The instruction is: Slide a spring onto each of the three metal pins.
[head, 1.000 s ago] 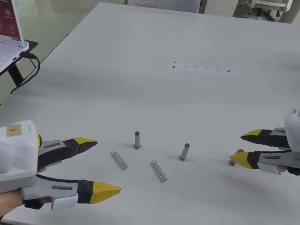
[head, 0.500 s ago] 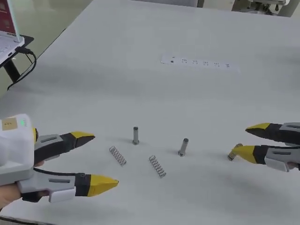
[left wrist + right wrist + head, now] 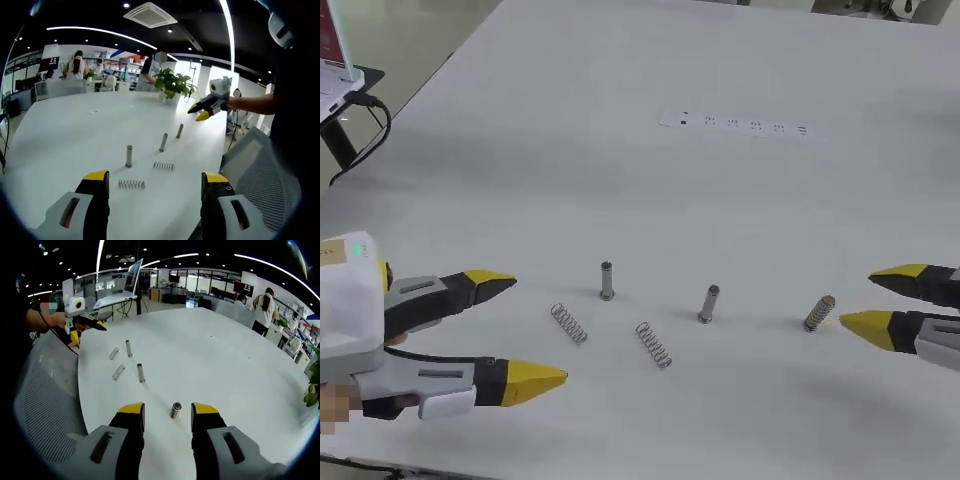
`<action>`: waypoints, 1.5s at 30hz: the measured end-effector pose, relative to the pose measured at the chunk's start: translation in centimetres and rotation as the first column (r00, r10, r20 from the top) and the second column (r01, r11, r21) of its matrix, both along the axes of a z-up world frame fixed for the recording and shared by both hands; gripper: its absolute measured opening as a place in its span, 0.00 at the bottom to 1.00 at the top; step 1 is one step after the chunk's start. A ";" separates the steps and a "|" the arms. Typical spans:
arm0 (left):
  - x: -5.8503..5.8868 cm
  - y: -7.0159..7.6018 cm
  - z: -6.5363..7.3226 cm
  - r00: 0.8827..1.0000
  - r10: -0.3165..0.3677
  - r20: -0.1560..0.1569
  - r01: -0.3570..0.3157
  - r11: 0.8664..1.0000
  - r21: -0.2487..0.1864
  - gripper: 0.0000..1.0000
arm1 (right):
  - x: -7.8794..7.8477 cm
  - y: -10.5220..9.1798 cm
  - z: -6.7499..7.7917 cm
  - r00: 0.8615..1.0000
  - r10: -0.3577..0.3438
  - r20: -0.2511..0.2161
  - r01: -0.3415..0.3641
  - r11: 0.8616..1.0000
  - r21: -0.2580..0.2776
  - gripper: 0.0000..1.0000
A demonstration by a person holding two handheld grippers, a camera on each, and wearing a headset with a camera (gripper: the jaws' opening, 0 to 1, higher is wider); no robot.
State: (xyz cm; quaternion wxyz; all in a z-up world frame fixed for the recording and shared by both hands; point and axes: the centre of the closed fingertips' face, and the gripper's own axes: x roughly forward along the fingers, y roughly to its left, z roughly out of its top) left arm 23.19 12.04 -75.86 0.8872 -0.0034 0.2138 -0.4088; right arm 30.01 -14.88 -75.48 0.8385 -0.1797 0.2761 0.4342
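Two bare metal pins (image 3: pixel 607 281) (image 3: pixel 709 304) stand upright on the white table (image 3: pixel 620 180). A third pin (image 3: pixel 819 313), further right, stands with a spring around it. Two loose springs (image 3: pixel 568 324) (image 3: pixel 654 344) lie flat in front of the bare pins. My right gripper (image 3: pixel 865 297) is open just right of the sprung pin (image 3: pixel 175 410), not touching it. My left gripper (image 3: pixel 525 328) hangs open at the lower left, short of the nearest spring (image 3: pixel 131 184) and pin (image 3: pixel 129 156). Nothing is held in either one.
A flat white power strip (image 3: pixel 740 125) lies on the table's far side. A laptop (image 3: pixel 332 60) with a black cable (image 3: pixel 365 125) stands off the table's left edge. A grey mesh chair (image 3: pixel 45 390) is by the near edge. People stand far back.
My right gripper has let go of the sprung pin and drawn back to the right. That pin now stands upright by itself. The head camera has tilted down a little.
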 end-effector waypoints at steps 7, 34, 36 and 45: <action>0.0 0.0 0.2 1.000 0.001 0.006 -0.001 1.000 -0.002 0.71 | -1.6 0.9 0.0 1.000 0.008 -0.014 -0.008 1.000 0.021 0.33; -0.2 0.0 0.5 1.000 -0.007 0.010 0.007 1.000 0.000 0.70 | -2.9 8.6 -0.4 0.985 0.145 -0.098 -0.144 0.989 0.018 0.29; -0.2 -0.1 0.5 1.000 -0.007 0.009 0.007 1.000 -0.001 0.70 | -3.0 8.8 -0.8 0.983 0.148 -0.108 -0.147 0.989 0.015 0.29; -0.2 0.3 0.5 1.000 -0.002 0.008 0.002 1.000 -0.001 0.70 | -3.9 10.9 -2.8 0.967 0.187 -0.174 -0.189 0.982 0.007 0.26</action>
